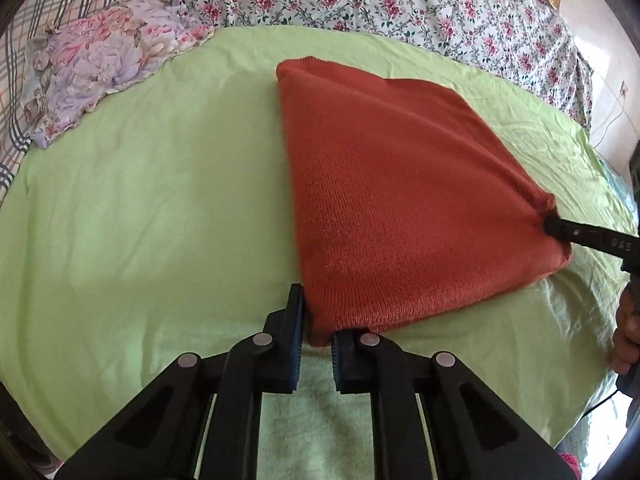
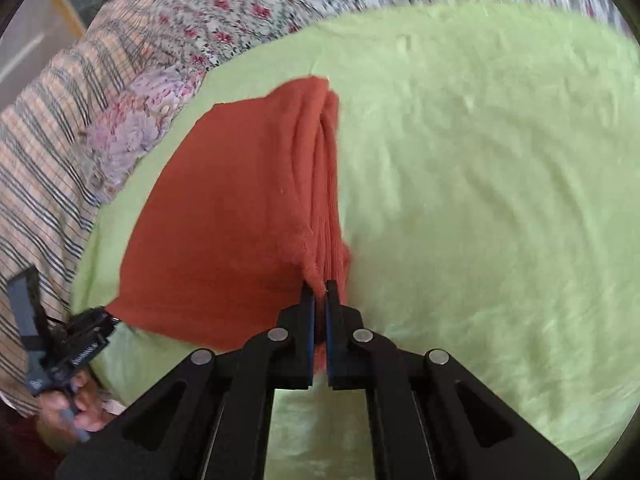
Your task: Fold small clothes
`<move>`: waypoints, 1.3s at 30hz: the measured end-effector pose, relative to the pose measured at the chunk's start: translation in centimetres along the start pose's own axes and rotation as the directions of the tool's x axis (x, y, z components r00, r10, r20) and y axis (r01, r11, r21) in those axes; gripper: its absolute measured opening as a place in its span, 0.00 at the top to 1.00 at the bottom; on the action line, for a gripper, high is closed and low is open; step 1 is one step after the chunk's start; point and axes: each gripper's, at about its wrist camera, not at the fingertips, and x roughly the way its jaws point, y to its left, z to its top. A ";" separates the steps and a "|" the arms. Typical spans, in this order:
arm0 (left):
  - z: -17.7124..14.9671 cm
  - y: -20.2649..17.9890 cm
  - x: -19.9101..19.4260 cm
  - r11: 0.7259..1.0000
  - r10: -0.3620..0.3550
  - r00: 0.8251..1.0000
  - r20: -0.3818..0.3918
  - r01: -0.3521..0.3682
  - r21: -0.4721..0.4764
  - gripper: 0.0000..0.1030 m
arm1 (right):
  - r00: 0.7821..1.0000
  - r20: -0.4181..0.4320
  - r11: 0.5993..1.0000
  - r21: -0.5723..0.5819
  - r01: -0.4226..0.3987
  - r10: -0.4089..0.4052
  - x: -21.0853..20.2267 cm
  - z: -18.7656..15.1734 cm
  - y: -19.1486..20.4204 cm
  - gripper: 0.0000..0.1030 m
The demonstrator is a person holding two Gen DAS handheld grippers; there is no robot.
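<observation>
Left gripper [image 1: 316,320] and right gripper [image 2: 318,292] pinching rust sweater [image 1: 400,200], no legible labels

Bright, soft daylight; fisheye bending and dark corners in both views; the right-wrist view's upper edge is motion-blurred.
</observation>
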 end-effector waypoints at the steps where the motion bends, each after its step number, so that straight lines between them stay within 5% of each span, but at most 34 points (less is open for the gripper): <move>1: -0.1 -0.1 0.0 1.000 0.000 1.000 0.003 0.000 0.004 0.90 | 1.000 -0.020 1.000 -0.012 0.015 -0.016 0.6 -0.2 0.0 0.96; 6: -0.4 0.7 -0.7 0.997 -0.067 0.998 -0.009 0.068 0.025 0.89 | 0.998 -0.066 1.000 -0.016 0.023 -0.024 1.4 -0.3 -0.1 0.96; 10: -0.6 1.3 -3.2 0.986 -0.151 0.988 -0.008 0.151 0.076 0.89 | 0.994 -0.103 0.999 0.003 -0.047 0.047 0.4 0.3 0.1 0.93; 11: -0.6 1.4 -3.9 0.981 -0.175 0.985 -0.003 0.174 0.090 0.89 | 0.994 -0.094 0.998 0.018 -0.060 0.061 -0.2 0.7 -0.2 0.89; 13: -0.3 1.5 -5.3 0.965 -0.242 0.970 0.011 0.239 0.109 0.87 | 0.994 -0.052 0.993 0.078 -0.094 0.098 -1.4 1.6 -1.2 0.62; 14: -0.1 1.4 -5.8 0.954 -0.278 0.960 0.018 0.274 0.119 0.87 | 0.991 -0.013 0.985 0.114 -0.130 0.132 -1.8 2.4 -1.5 0.59; 18: 1.7 0.0 -5.0 0.946 -0.302 0.952 0.045 0.293 0.139 0.82 | 0.985 0.044 0.975 0.143 -0.172 0.167 -0.5 6.4 -2.2 0.57; 24: 2.8 -1.0 -0.2 0.944 -0.307 0.951 -0.033 0.309 0.114 0.82 | 0.977 0.025 0.960 0.184 -0.212 0.211 6.7 12.8 -3.3 0.57; 26: 2.6 -1.4 1.0 0.947 -0.291 0.955 -0.065 0.297 0.122 0.82 | 0.972 -0.011 0.954 0.197 -0.227 0.234 8.9 13.9 -3.6 0.61; 27: 2.4 -1.6 1.3 0.949 -0.282 0.957 -0.070 0.289 0.123 0.82 | 0.970 -0.031 0.954 0.194 -0.230 0.240 9.5 14.4 -3.5 0.89; 31: 2.2 -2.1 1.6 0.950 -0.279 0.958 -0.071 0.286 0.125 0.82 | 0.982 0.027 0.974 0.124 -0.191 0.189 7.9 15.6 -2.7 0.90; 35: 2.3 -2.2 1.6 0.950 -0.275 0.959 -0.075 0.283 0.133 0.82 | 0.999 -0.018 0.995 0.094 -0.040 0.042 10.8 15.2 -3.7 0.97; 37: 2.3 -2.1 1.5 0.949 -0.281 0.957 -0.075 0.288 0.125 0.82 | 0.997 -0.070 0.994 0.111 -0.007 0.015 11.8 14.5 -4.4 1.00; 39: 2.3 -2.0 1.6 0.948 -0.288 0.955 -0.073 0.295 0.117 0.82 | 0.997 -0.049 0.986 0.159 -0.058 0.067 10.7 13.9 -5.1 1.00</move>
